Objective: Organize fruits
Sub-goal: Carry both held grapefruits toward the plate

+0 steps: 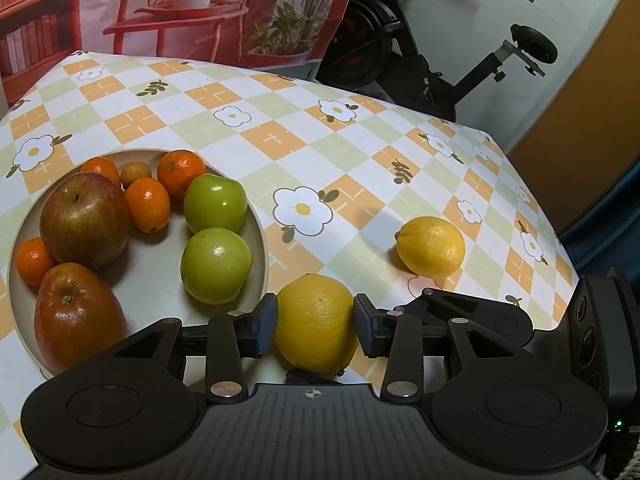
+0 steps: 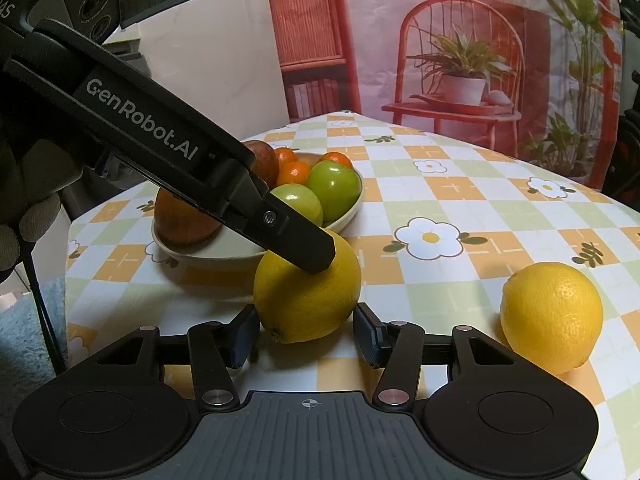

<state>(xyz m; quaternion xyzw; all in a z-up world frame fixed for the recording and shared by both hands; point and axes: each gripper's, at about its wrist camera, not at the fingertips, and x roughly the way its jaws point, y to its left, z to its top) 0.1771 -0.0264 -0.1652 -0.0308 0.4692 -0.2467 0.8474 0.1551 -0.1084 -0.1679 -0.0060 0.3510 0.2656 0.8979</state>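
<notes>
Bowl (image 1: pixel 262 240) crowds my left gripper (image 1: pixel 315 326) just beside the near lemon (image 1: pixel 316 322); my right gripper (image 2: pixel 306 330) faces it too. Cloth (image 1: pixel 352 160) beyond lies open, second lemon (image 1: pixel 432 245) apart.

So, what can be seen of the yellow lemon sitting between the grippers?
The round yellow lemon has glossy, finely dimpled skin and a small nub at its near lower end. It looks whole and rests on the checked floral tablecloth, just beside the rim of the cream fruit bowl. The left gripper has a pad against each side. The right gripper flanks it closely from another angle; whether its pads touch the lemon is unclear.
</notes>
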